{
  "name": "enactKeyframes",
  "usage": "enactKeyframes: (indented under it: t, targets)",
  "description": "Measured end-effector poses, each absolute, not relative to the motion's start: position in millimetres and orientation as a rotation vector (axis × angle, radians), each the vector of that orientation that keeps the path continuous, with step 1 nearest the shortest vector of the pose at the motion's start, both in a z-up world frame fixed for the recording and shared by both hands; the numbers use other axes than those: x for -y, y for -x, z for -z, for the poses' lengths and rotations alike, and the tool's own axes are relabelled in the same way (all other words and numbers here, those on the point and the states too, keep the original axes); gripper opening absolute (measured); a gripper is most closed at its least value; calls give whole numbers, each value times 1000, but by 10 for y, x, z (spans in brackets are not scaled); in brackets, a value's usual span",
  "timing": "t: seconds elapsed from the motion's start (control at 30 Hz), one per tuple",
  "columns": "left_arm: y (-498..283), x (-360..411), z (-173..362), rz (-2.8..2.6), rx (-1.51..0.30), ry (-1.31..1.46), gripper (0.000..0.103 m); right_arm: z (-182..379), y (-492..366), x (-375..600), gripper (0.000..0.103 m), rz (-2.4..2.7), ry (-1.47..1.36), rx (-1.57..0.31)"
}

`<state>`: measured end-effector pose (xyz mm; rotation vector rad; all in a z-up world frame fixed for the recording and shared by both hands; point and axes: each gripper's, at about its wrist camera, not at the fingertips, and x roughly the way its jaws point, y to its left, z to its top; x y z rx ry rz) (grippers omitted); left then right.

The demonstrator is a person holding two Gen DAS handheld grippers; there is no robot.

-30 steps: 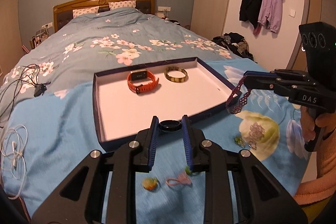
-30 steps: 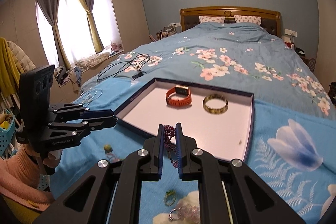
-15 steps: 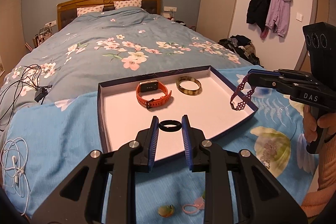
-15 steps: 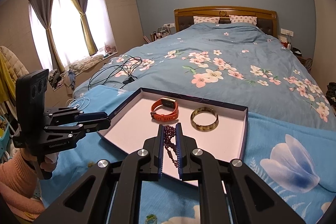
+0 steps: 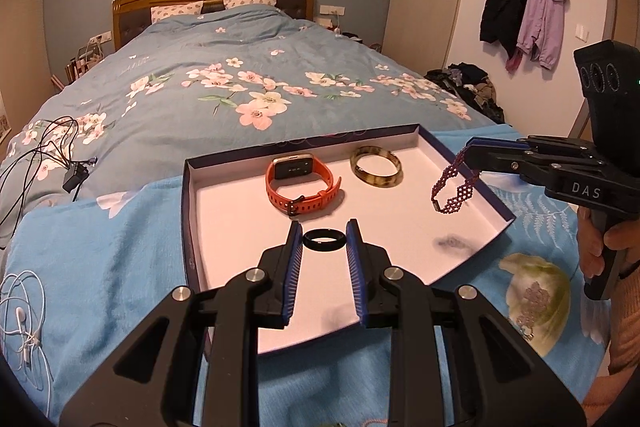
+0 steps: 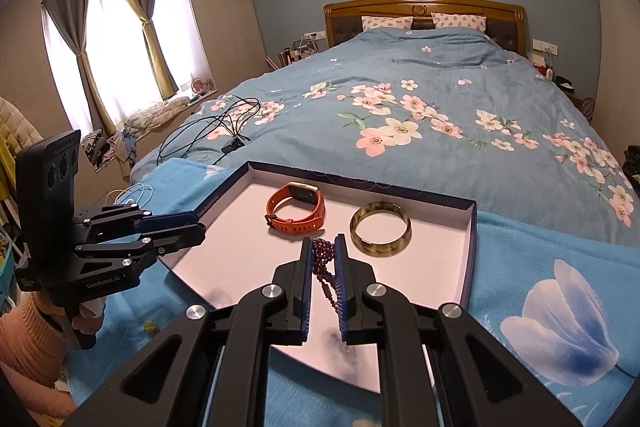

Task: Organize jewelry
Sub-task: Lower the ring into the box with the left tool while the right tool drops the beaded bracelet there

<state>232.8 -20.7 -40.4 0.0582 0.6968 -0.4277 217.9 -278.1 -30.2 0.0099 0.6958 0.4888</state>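
Observation:
A shallow blue-rimmed tray [image 5: 188,227] with a white floor lies on the bed; it also shows in the right wrist view [image 6: 468,267]. In it lie an orange watch [image 5: 300,183] and a mottled bangle [image 5: 376,169]. My left gripper [image 5: 325,241] is shut on a black ring [image 5: 324,239] and holds it above the tray's near part. My right gripper [image 6: 323,255] is shut on a purple beaded bracelet [image 5: 452,187], which dangles above the tray's right side; it also shows in the right wrist view [image 6: 322,255].
A beaded piece [image 5: 534,297] lies on the blue sheet right of the tray, and a small green piece [image 6: 150,325] lies near the left hand. Black cables [image 5: 52,155] and white earphones [image 5: 20,315] lie to the left. Coats [image 5: 524,11] hang on the wall.
Both grippers have moved forward from over the sheet to above the tray, carrying the ring and the bracelet. The loose pieces near the front edge have slid out of the left view.

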Motion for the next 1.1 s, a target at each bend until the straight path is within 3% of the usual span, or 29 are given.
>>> enactKeyframes:
  t: [1.1]
  targets:
    - [-3106, 551, 884, 339, -850, -85, 23, 827, -2887, 2785, 11, -397, -85, -881]
